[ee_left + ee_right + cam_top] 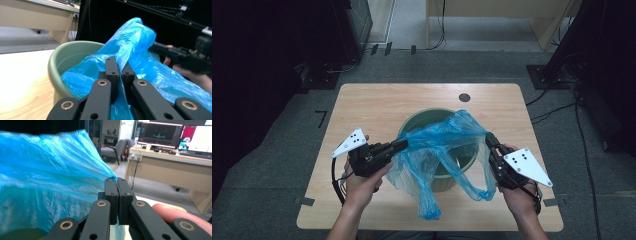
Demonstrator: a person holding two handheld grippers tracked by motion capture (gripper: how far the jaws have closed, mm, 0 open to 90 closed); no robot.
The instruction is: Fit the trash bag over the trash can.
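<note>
Blue plastic bag (439,155) stretched over the green bin (422,119) at table (362,107) centre. Left gripper (404,143), held low and level, pinches the bag's left edge; right gripper (488,137), angled inward and forward, jaws pressed together on its right edge.

A light wooden table (362,107) carries a green bin (419,120) draped with a blue bag (432,150).

The plastic bag (439,150) is translucent bright blue, and the bin (422,120) under it is dull sage green. The desk (377,107) shows pale wood grain; each tool (402,145) is black with brass-coloured rivets.
</note>
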